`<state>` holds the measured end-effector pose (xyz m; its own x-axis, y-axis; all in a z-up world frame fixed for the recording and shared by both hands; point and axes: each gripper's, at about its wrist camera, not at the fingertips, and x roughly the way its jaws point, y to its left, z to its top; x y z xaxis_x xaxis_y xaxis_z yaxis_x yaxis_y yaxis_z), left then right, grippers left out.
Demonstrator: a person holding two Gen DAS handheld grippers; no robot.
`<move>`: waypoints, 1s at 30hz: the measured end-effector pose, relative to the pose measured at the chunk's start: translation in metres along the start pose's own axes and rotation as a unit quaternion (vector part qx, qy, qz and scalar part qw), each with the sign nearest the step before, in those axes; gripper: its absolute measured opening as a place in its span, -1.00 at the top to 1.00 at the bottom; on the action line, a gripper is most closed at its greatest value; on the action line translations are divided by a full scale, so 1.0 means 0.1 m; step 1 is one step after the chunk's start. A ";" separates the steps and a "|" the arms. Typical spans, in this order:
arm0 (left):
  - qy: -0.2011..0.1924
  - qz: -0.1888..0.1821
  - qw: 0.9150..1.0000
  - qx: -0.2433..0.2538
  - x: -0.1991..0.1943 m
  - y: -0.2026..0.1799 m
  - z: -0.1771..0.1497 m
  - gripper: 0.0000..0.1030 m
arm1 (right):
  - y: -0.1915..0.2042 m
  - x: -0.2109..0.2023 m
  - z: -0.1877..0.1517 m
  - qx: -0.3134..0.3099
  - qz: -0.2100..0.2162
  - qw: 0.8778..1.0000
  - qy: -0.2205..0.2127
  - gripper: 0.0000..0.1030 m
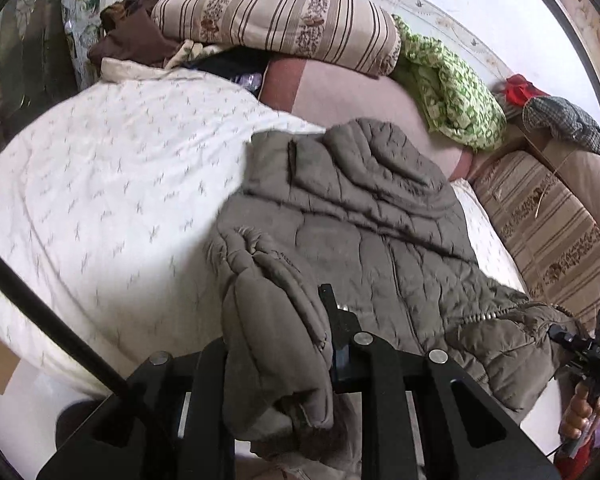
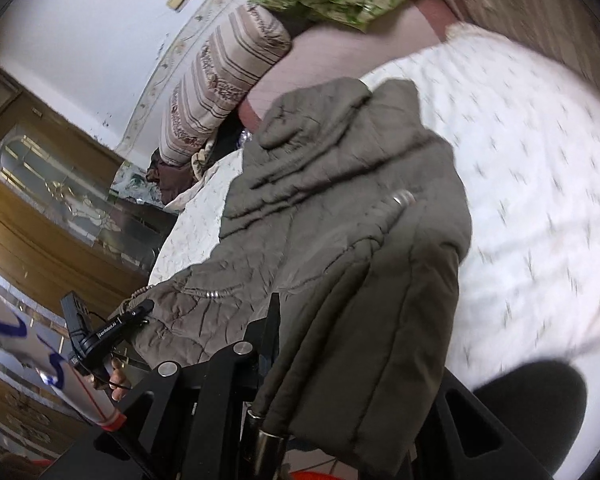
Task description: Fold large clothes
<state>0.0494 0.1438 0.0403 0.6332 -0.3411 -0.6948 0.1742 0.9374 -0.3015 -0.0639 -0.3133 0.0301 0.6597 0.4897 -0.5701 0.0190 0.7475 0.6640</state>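
Left gripper: jaws pinched on a fold of the quilted jacket, lower centre. Right gripper: jaws pinched on the jacket's other edge. Jacket: centre frame, draped over the white quilt. Striped bedding roll: upper centre.

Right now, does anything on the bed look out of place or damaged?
Nothing looks damaged. The brown quilted jacket lies crumpled on the white quilt, both lower corners pinched in the two grippers. Loose clothes, such as the green patterned cloth, are piled along the far edge.
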 end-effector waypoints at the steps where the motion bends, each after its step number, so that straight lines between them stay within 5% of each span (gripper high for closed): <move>1: -0.004 0.000 1.000 0.001 0.01 -0.02 0.06 0.62 | 0.06 0.02 0.10 -0.009 -0.001 1.000 -0.004 0.68; 9: -0.038 0.009 0.999 0.008 0.33 -0.23 0.98 0.61 | 0.29 0.30 0.99 -0.025 -0.034 0.998 -0.041 0.68; 18: 0.049 0.065 0.996 -0.023 1.62 -0.25 2.11 0.59 | 0.14 1.12 2.09 -0.008 -0.126 0.991 -0.037 0.68; 24: 0.057 0.080 0.993 -0.058 2.31 -0.16 2.56 0.53 | -0.21 1.67 2.55 0.022 -0.176 0.984 -0.027 0.65; 30: 0.068 0.106 0.991 -0.052 2.90 -0.18 2.67 0.52 | -0.64 2.14 2.83 0.074 -0.180 0.981 -0.008 0.64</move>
<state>0.4313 0.0469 0.0180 0.5387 -0.1494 -0.8291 -0.0357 0.9792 -0.1997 0.2886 -0.3832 0.0023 0.6018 0.1974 -0.7739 0.3608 0.7973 0.4839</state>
